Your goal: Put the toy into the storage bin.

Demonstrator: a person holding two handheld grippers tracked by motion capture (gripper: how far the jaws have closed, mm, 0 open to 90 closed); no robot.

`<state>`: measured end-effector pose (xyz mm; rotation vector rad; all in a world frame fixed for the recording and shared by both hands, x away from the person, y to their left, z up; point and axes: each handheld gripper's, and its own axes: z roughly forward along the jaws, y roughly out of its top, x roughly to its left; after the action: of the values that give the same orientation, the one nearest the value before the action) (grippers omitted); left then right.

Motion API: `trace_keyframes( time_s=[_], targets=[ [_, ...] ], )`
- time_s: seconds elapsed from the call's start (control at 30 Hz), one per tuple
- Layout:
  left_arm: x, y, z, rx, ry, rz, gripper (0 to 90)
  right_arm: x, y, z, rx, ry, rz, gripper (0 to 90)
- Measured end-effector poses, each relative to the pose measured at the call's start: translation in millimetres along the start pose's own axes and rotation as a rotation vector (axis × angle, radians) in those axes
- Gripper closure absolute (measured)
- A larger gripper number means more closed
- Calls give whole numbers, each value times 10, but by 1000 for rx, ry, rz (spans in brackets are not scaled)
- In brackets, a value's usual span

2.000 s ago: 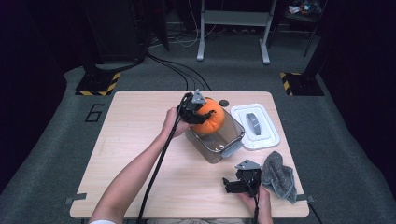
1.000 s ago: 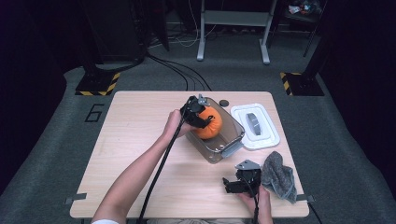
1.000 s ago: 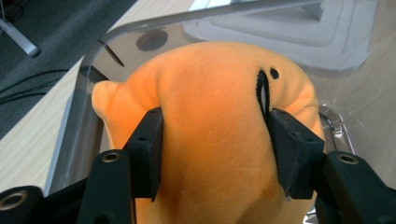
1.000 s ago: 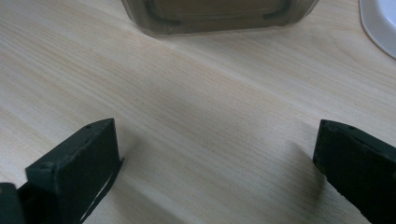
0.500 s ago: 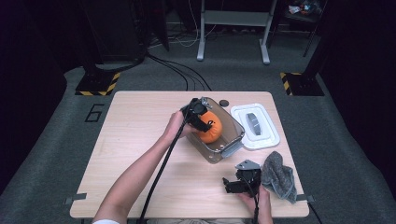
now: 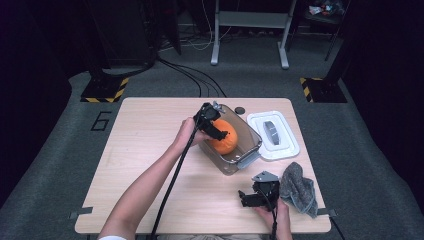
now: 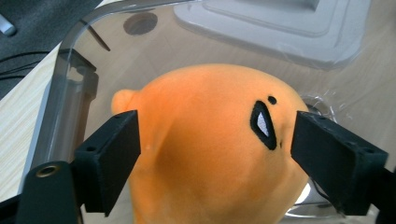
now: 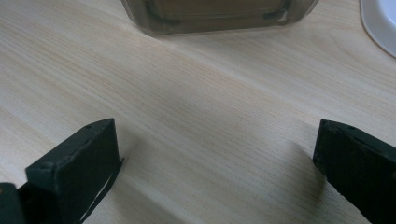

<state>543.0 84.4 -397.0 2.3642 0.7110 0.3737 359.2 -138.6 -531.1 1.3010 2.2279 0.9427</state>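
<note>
An orange plush toy [image 6: 227, 142] with a small black-and-white face mark [image 7: 261, 123] sits low inside a clear plastic container [image 6: 245, 131] in the middle of the table. My left gripper [image 6: 220, 134] reaches into the container from its left side. Its jaws press on both sides of the toy [image 7: 210, 149]. My right gripper [image 6: 245, 199] rests open near the table's front edge, pointing left. Bare wood lies between its jaws [image 8: 215, 163], and the container's near wall [image 8: 215, 14] stands ahead of it.
A white lid [image 6: 273, 134] lies right of the container, seen through the clear wall [image 7: 280, 28]. A grey cloth [image 6: 297, 189] is bunched by the right hand. A small dark disc [image 6: 240, 110] lies behind the container. The left half of the wooden table [image 6: 140, 145] is bare.
My left gripper has lowered the orange toy from above the container's rim down into it. The right gripper has stayed put.
</note>
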Motion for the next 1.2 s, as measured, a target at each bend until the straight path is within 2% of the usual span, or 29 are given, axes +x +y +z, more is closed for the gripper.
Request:
trace_keyframes(
  time_s=[0.1,0.13,0.3,0.33,0.5,0.73,1.03,1.2],
  targets=[
    [7,-7,-47,-19,-2,-11,119,-1,0,0,0,0,-1,0],
    [9,-14,-101,-41,-4,-25,109,1,0,0,1,0,1,0],
    [-13,-44,-233,-71,-4,-20,85,-1,0,1,-1,1,1,0],
    [-21,-72,-314,-86,-7,-16,84,-2,0,1,-1,1,1,0],
    [-52,-196,-504,-108,6,8,80,-5,1,2,-1,0,0,0],
    [-65,-412,-719,-146,26,7,77,4,-1,1,-1,-8,8,0],
    [-120,-683,-817,-157,47,1,72,1,-1,0,2,-6,5,0],
    [-132,-897,-852,-159,54,-22,55,-27,10,-13,21,12,-14,0]
  ],
)
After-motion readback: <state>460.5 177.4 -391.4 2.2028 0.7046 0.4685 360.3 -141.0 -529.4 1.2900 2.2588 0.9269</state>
